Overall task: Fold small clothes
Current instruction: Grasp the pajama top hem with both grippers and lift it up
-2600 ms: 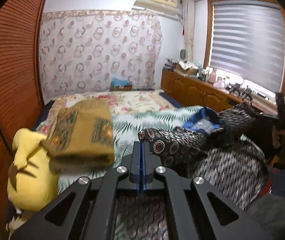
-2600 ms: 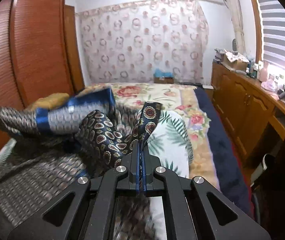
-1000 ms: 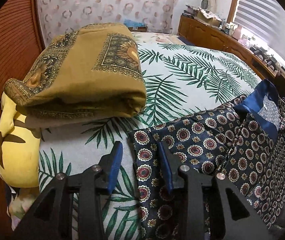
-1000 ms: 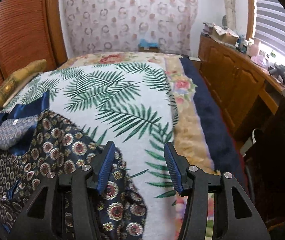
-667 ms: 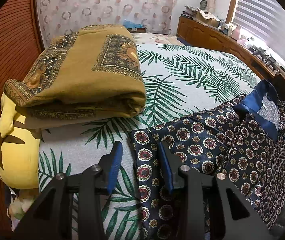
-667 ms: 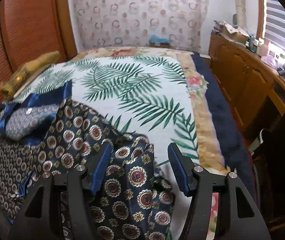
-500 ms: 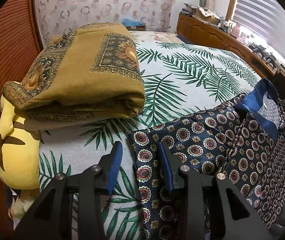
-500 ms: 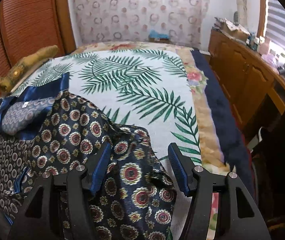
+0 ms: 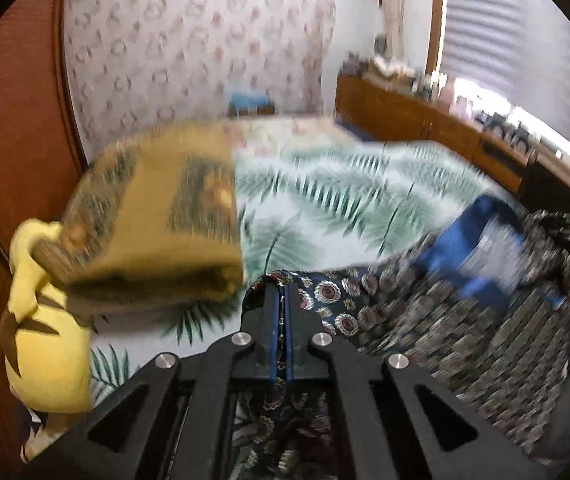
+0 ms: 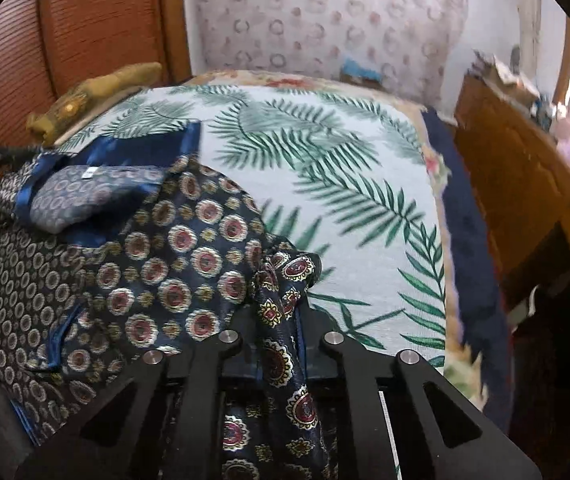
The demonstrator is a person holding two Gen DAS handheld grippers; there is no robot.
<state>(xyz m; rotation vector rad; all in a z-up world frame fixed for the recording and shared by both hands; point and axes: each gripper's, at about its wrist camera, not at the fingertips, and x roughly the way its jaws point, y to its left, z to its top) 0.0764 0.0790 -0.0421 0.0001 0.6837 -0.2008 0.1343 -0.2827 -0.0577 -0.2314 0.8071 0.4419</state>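
Note:
A dark navy garment with red and gold medallions and a blue collar (image 10: pixel 173 256) lies at the near edge of the palm-leaf bedspread (image 10: pixel 325 160). My left gripper (image 9: pixel 281 292) is shut on the garment's left edge (image 9: pixel 365 312), with cloth pinched between the blue pads. My right gripper (image 10: pixel 281 292) is shut on a bunched fold at the garment's right edge. The blue collar shows blurred in the left wrist view (image 9: pixel 473 240).
A folded mustard-yellow cloth (image 9: pixel 153 216) lies on the bed's left side over a yellow plush toy (image 9: pixel 45 340). A wooden wardrobe (image 10: pixel 97 24) stands left of the bed. A wooden cabinet (image 10: pixel 525 168) runs along the right under the window.
Both grippers were open over the garment's edges and have shut on the cloth. The left wrist view has lifted and is blurred by motion.

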